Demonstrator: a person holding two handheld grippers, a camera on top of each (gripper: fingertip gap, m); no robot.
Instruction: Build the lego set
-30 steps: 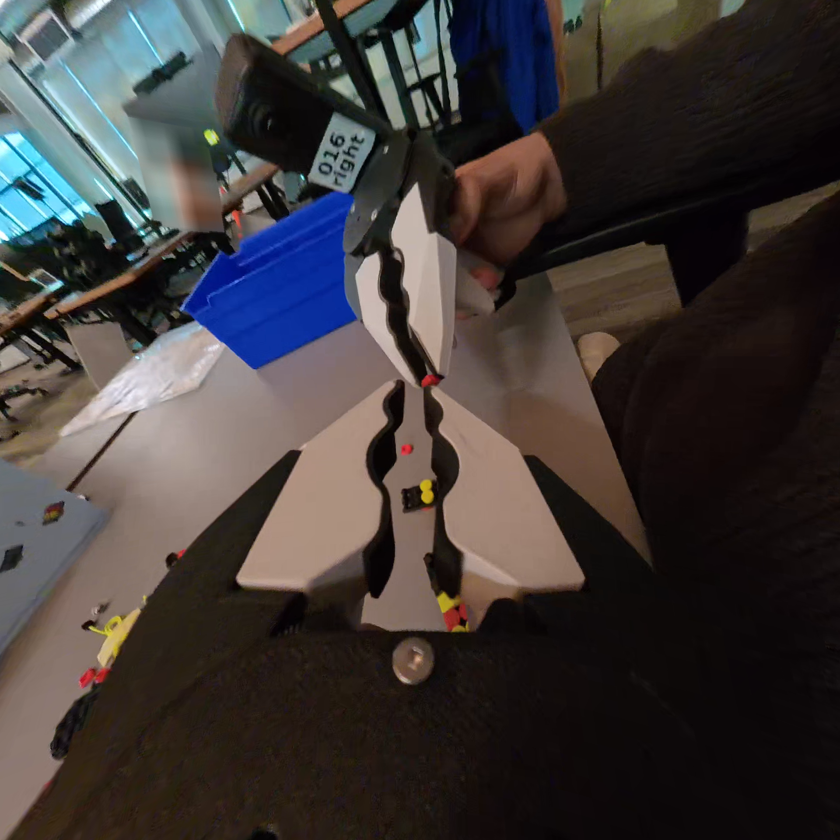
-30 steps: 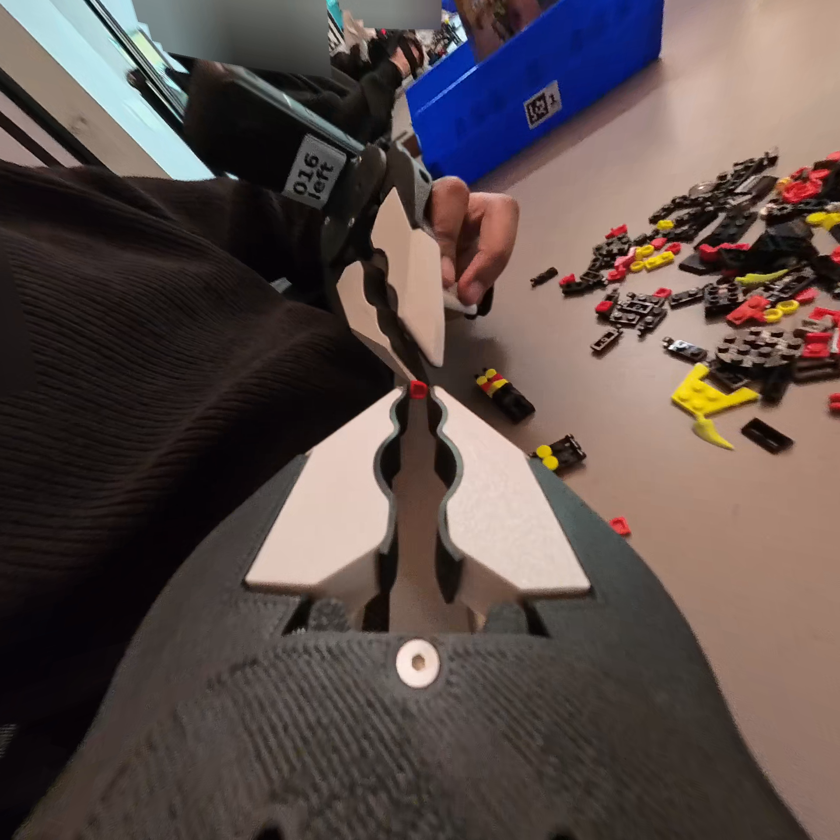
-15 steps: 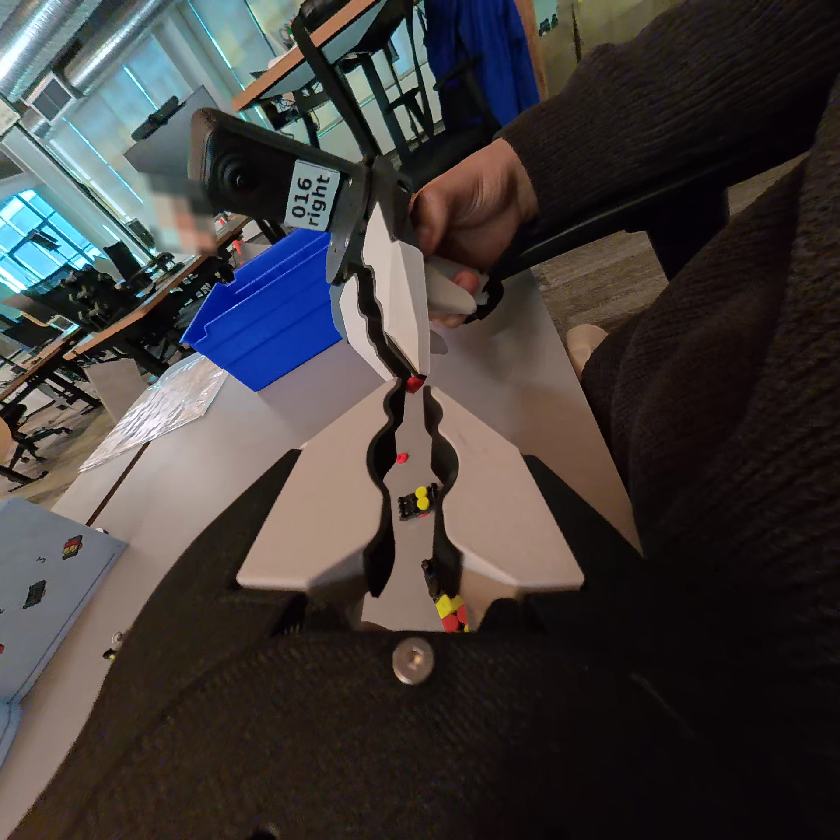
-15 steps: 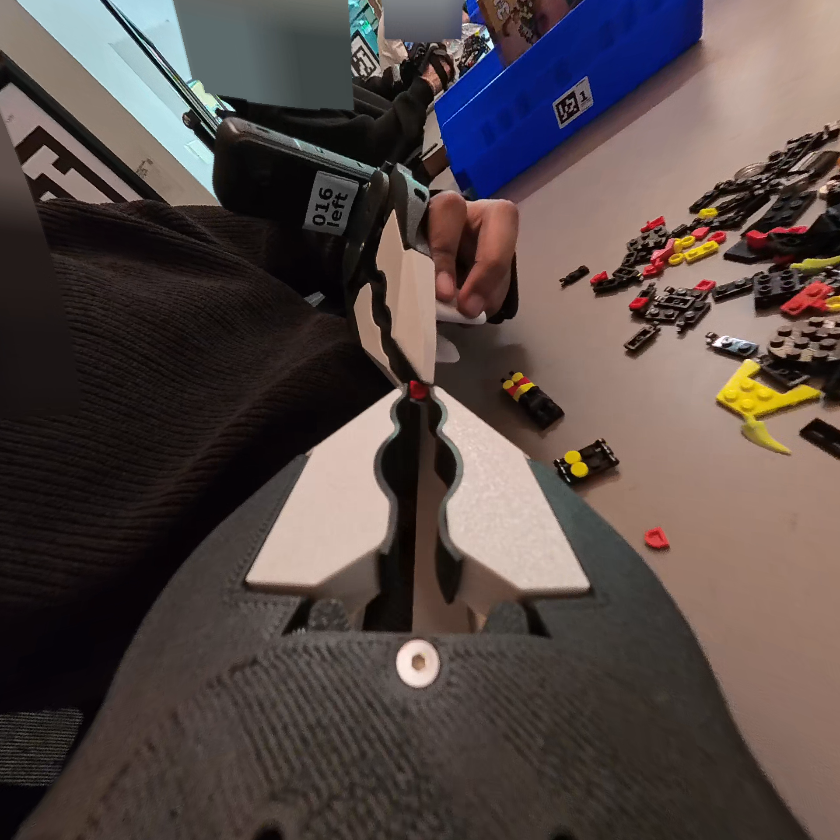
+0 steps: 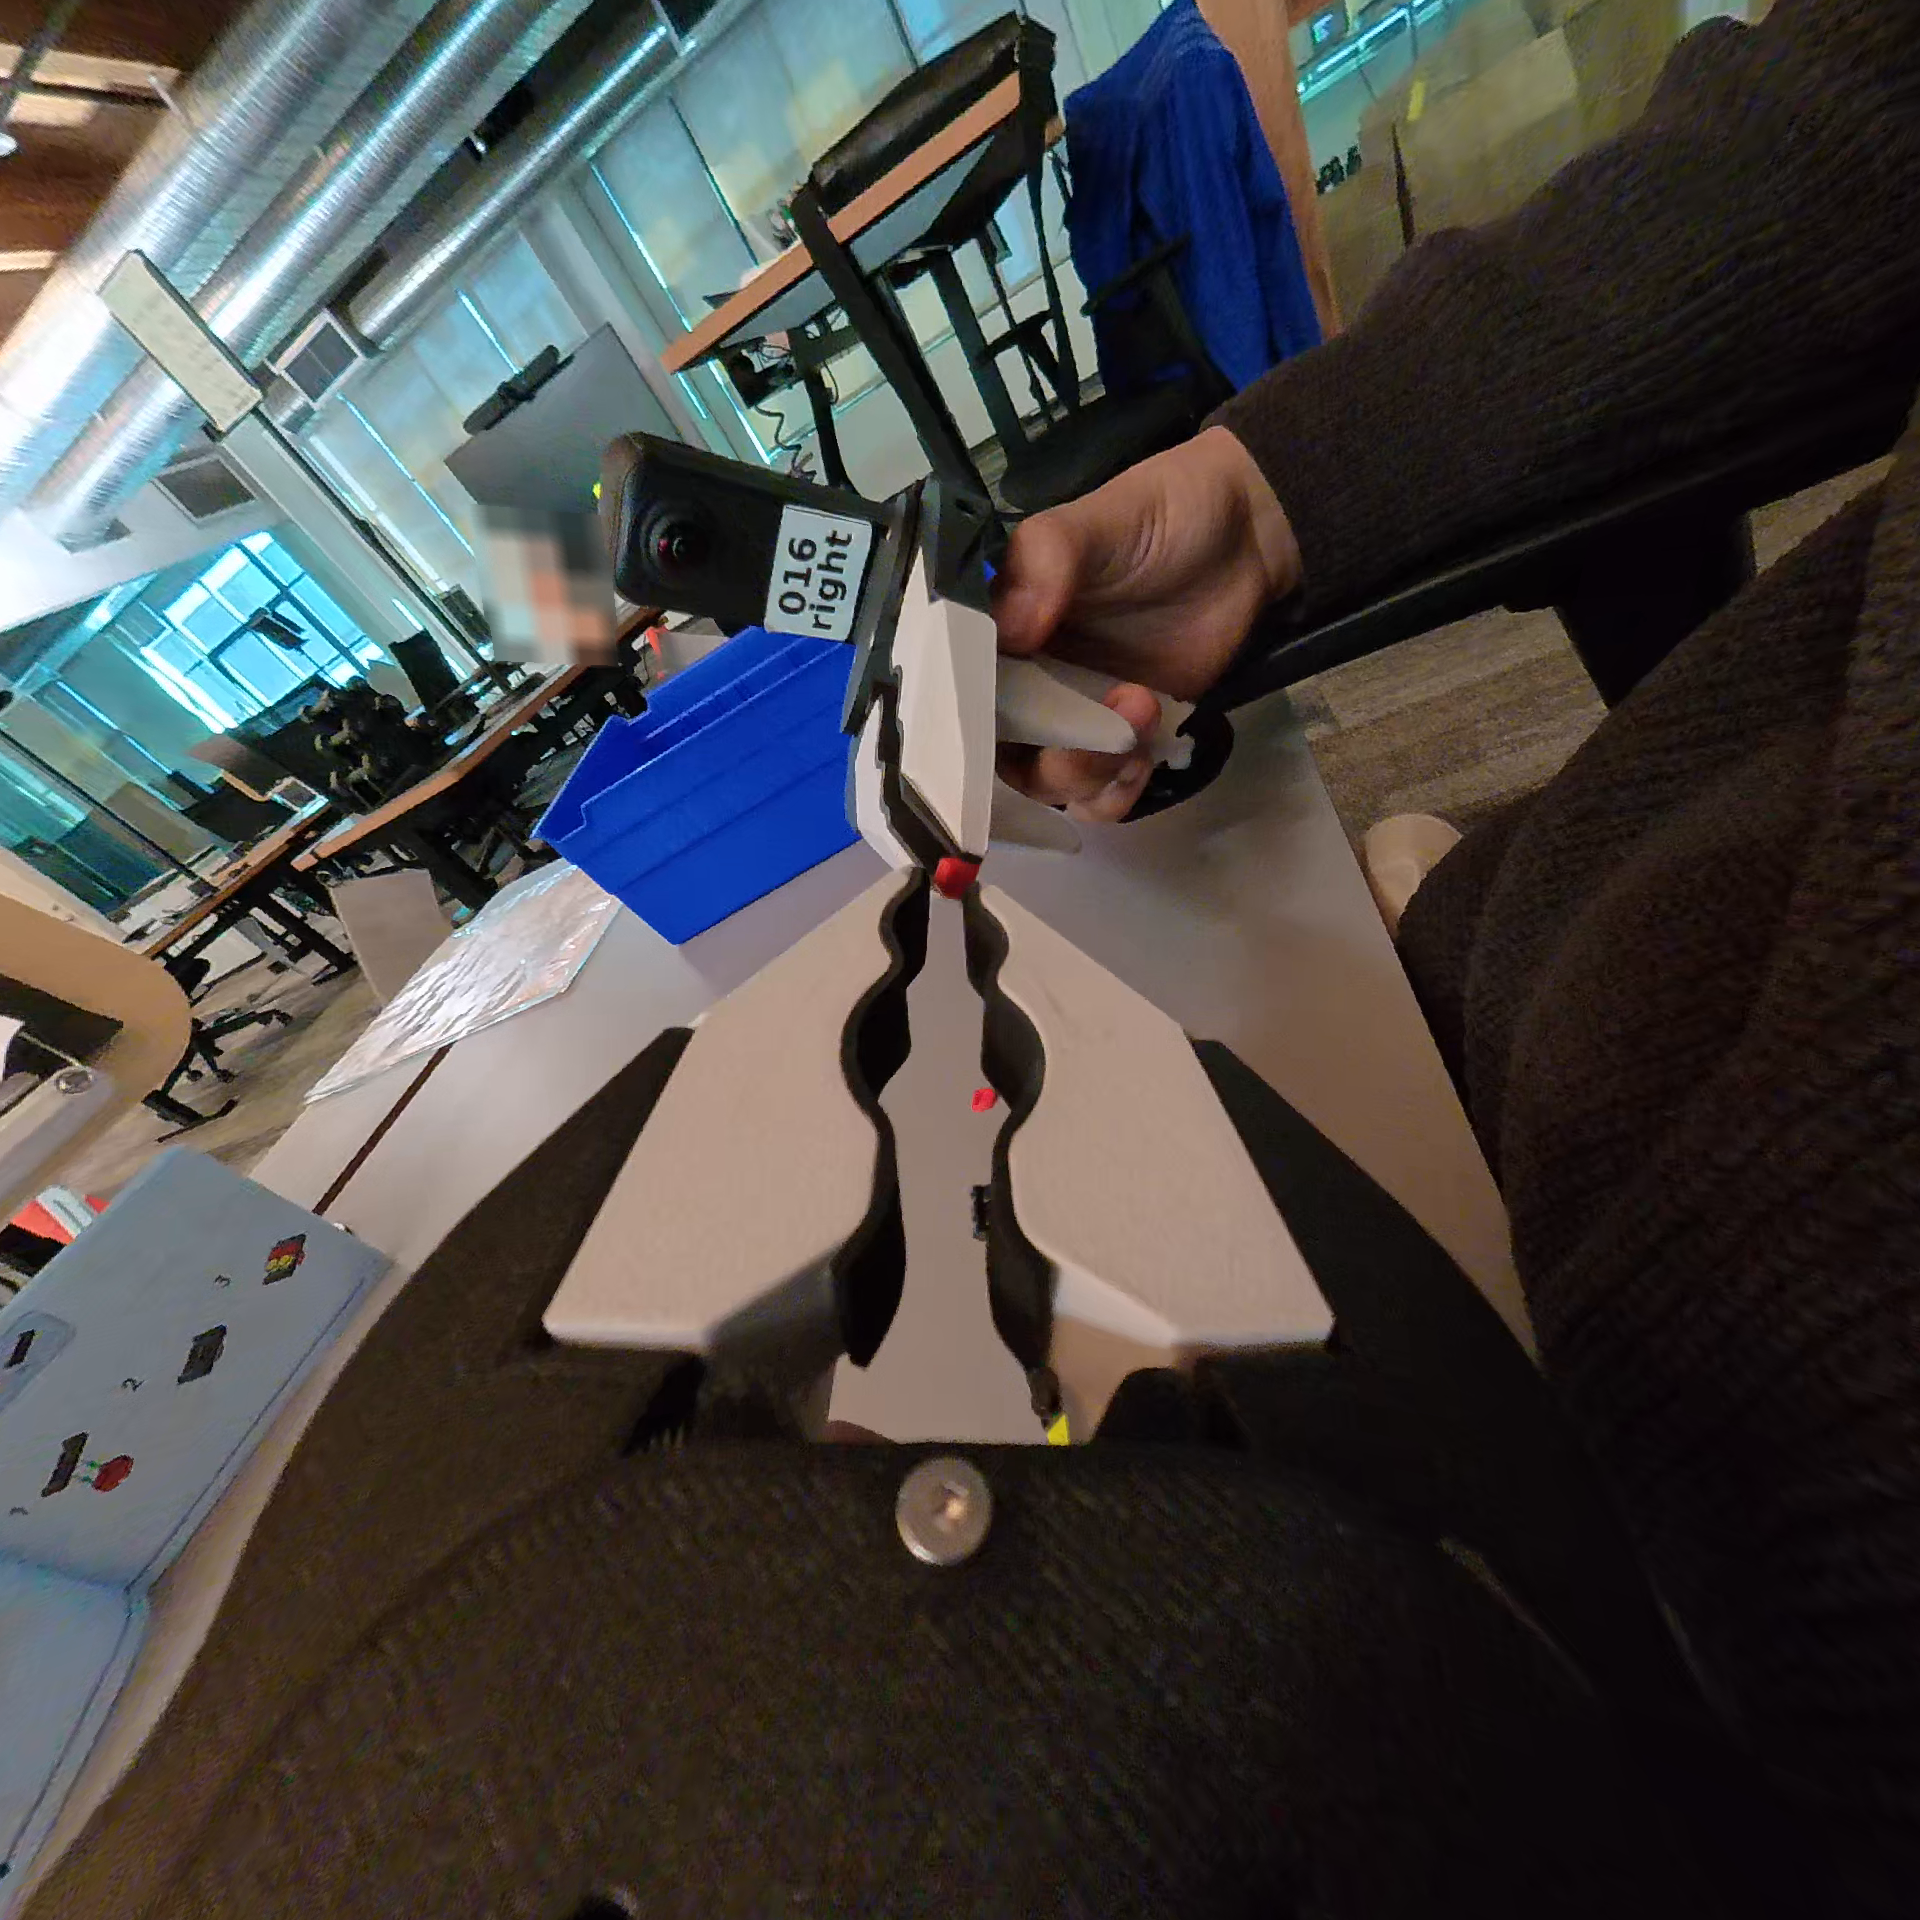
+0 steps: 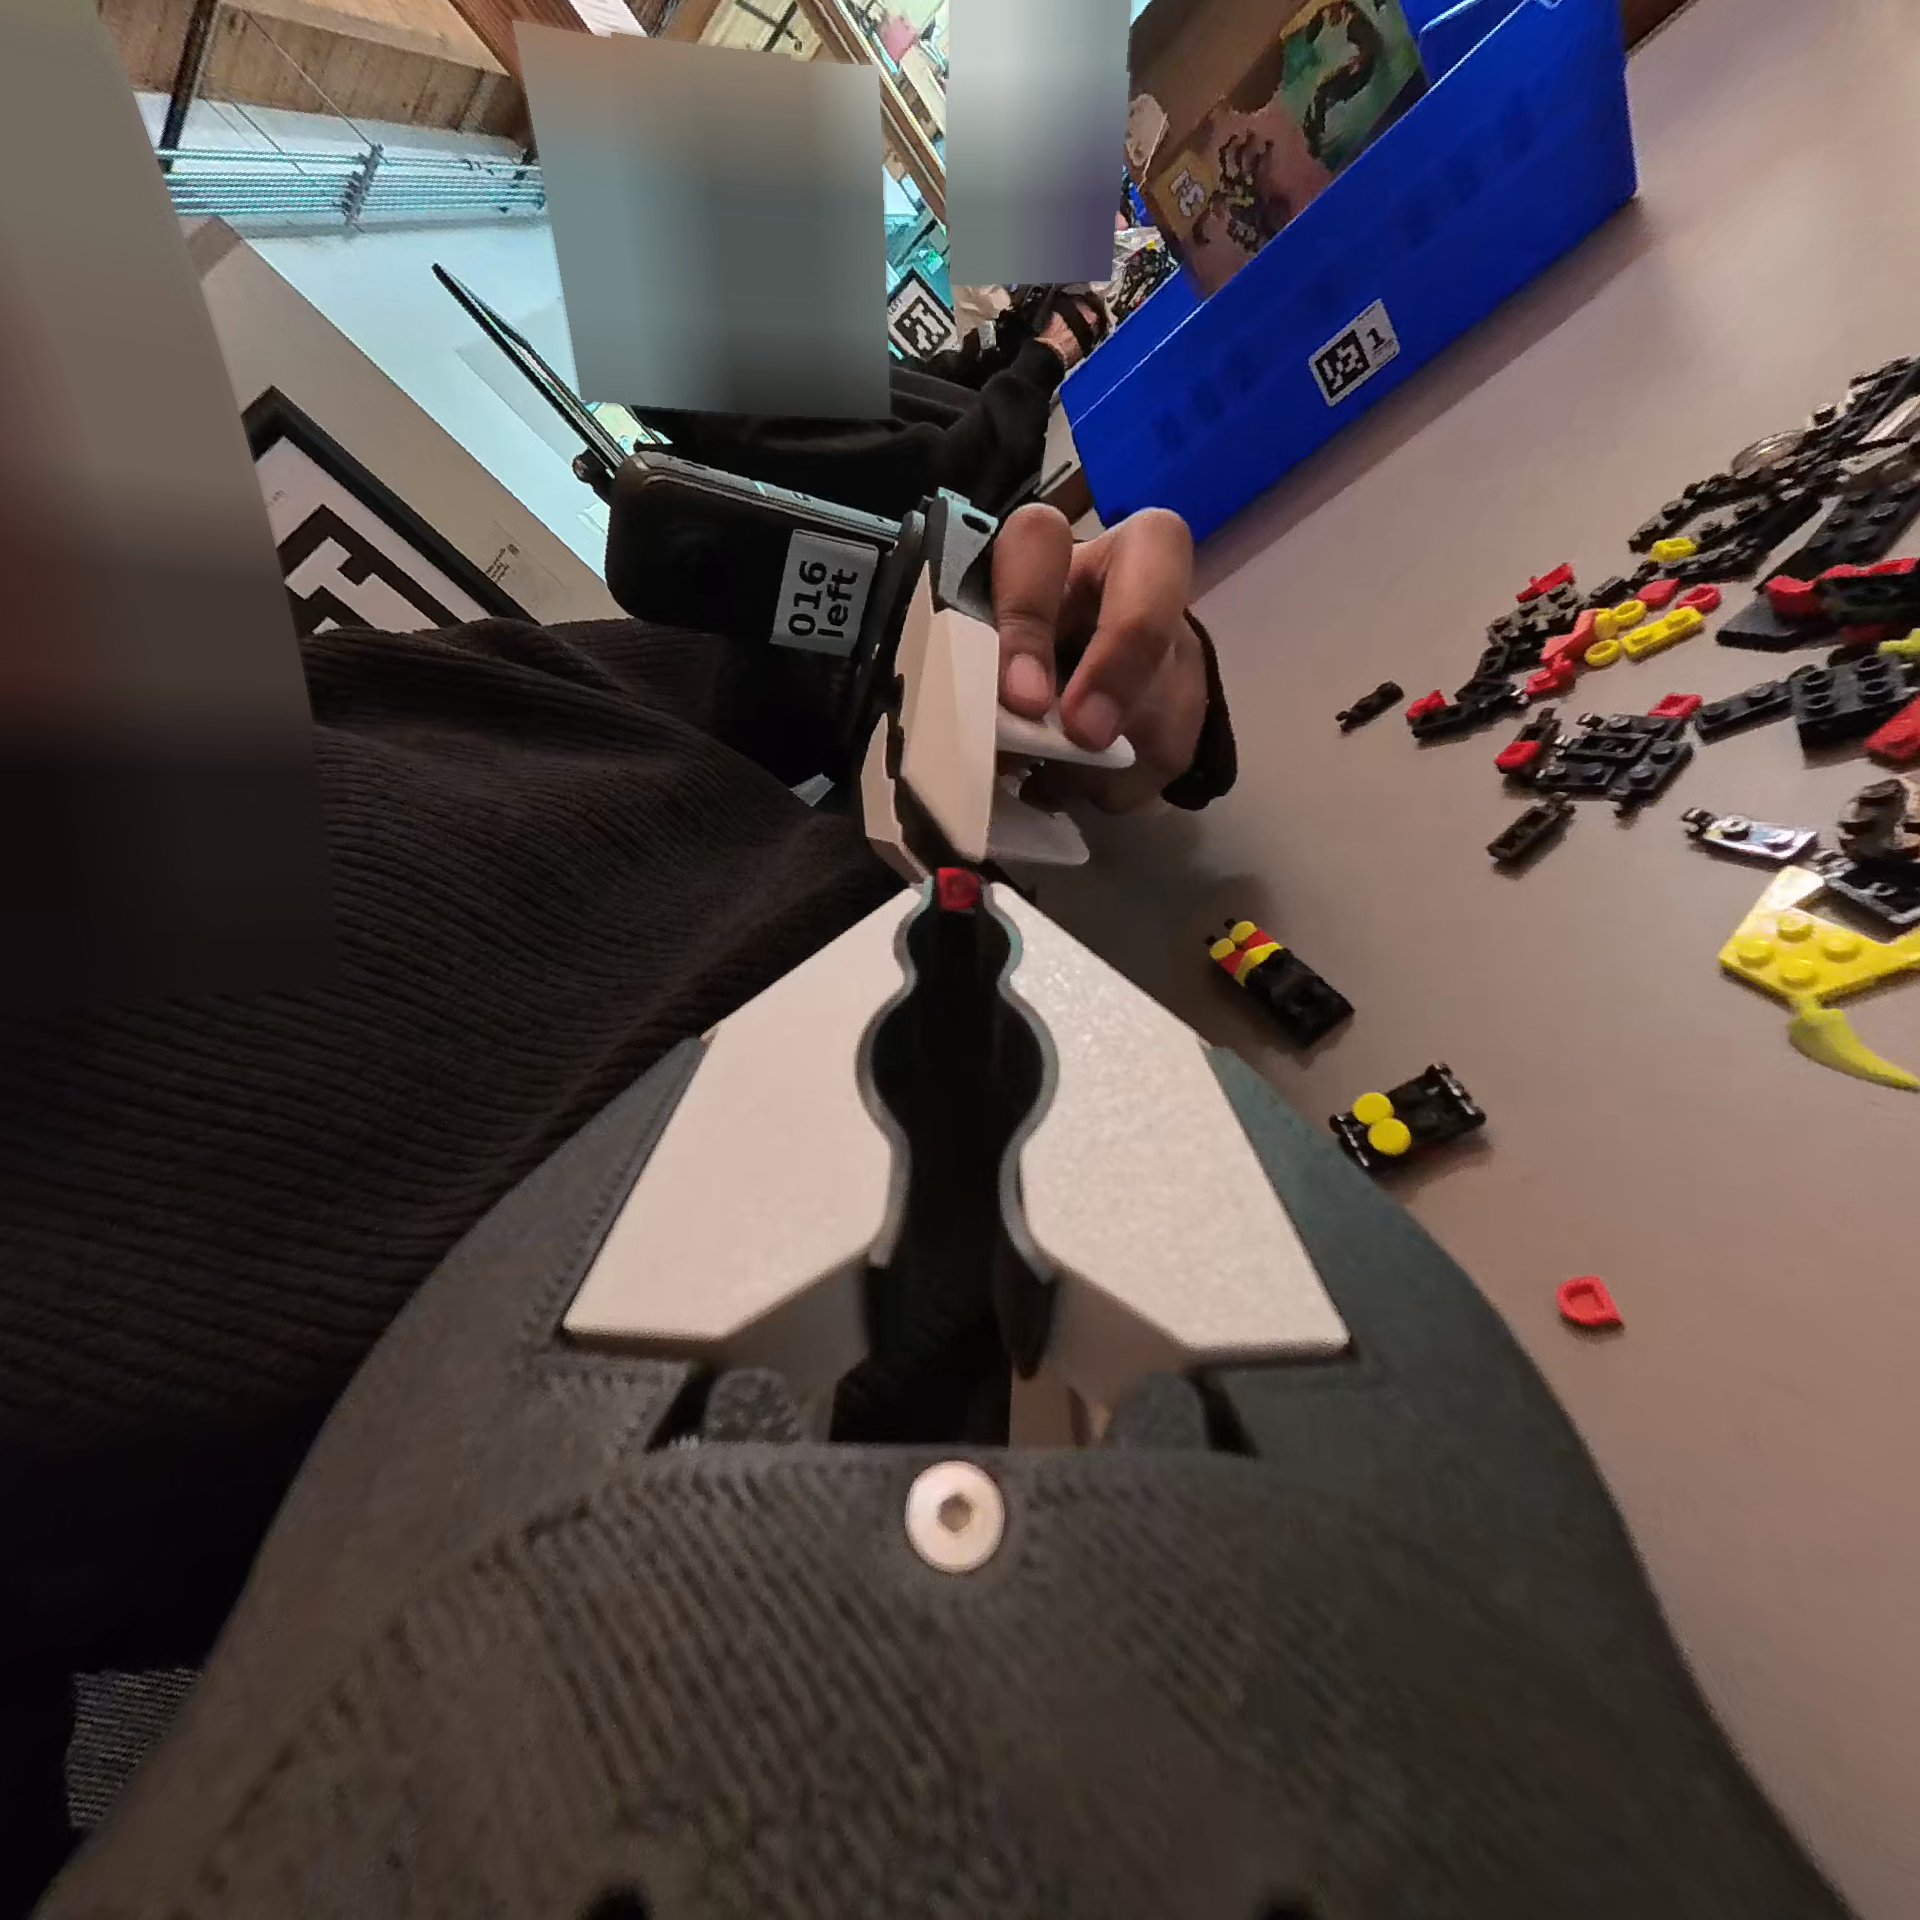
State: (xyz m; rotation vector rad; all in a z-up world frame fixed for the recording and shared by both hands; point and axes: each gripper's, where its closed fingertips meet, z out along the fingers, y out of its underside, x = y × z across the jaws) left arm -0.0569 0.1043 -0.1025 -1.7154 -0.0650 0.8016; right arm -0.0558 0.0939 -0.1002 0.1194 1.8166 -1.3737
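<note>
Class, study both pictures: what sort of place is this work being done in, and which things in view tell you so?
Most likely an open-plan office or lab workspace. Rows of desks with office chairs stand behind the table, exposed ceiling ducts run above glass walls, and a blue bin and sorted lego pieces sit on the table.

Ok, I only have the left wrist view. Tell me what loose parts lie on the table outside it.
Observer: A spread of black, red and yellow pieces lies on the table, to the right of the right hand-held gripper.
Operator: Name a big one.
Observer: A yellow wedge plate lies flat at the near edge of that spread.
Operator: Now check inside the blue bin.
Observer: The blue bin holds a printed cardboard box.
</note>
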